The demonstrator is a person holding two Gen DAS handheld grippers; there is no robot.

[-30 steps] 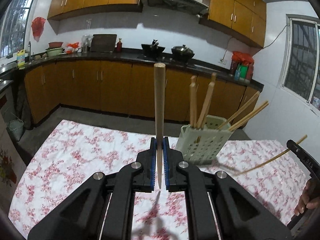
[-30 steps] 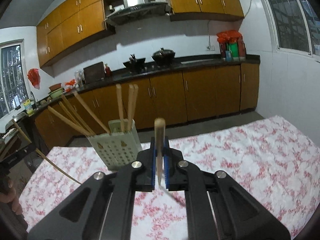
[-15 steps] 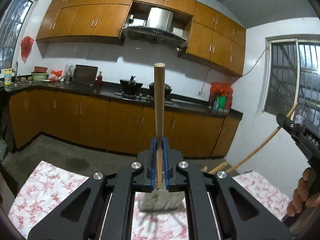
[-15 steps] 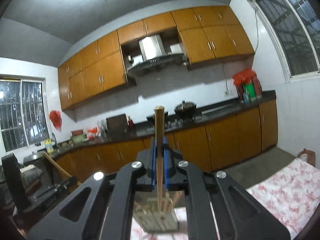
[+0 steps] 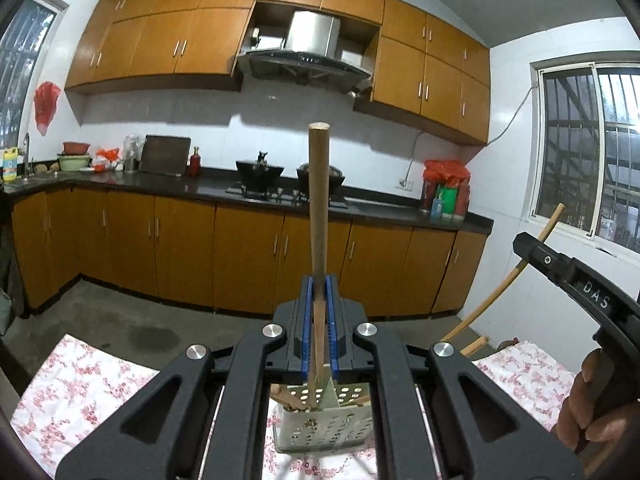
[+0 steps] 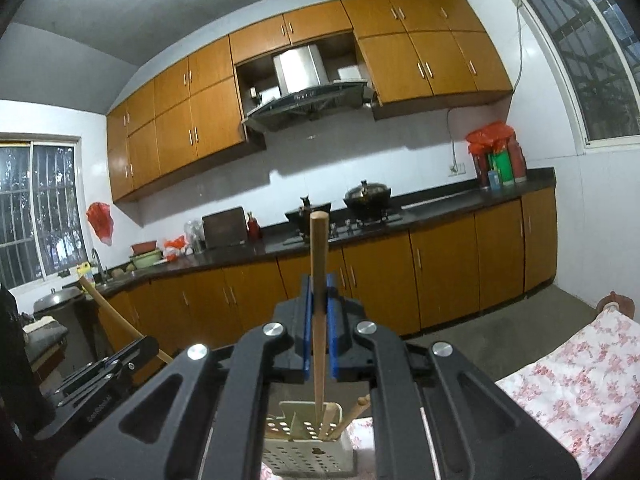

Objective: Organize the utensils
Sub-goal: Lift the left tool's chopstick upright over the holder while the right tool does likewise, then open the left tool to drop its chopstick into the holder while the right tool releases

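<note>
A kitchen of orange cabinets (image 5: 168, 44), a steel hood (image 5: 312, 46) and a dark counter with pots fills the background beyond both tongs. Each pair of tongs is clamped on a wooden chopstick held upright: the left tongs (image 5: 319, 320) grip the left stick (image 5: 319, 208) low on its shaft, and the right tongs (image 6: 318, 320) pinch the right stick (image 6: 319, 280) about mid-length. Both lower tips hang over or just inside the perforated holder (image 5: 324, 424), which stands directly below and already carries several sticks leaning against its rim. The sticks look light, stiff and smooth, so a firm pinch near the middle should keep them from swivelling; a loose grip would probably let them slide. The holder seems light plastic and may tip if a stick is pushed against its wall. It rests on a surface covered by a pink floral cloth (image 5: 80, 384), soft and likely to bunch. Bare concrete floor lies ahead of the surface.
</note>
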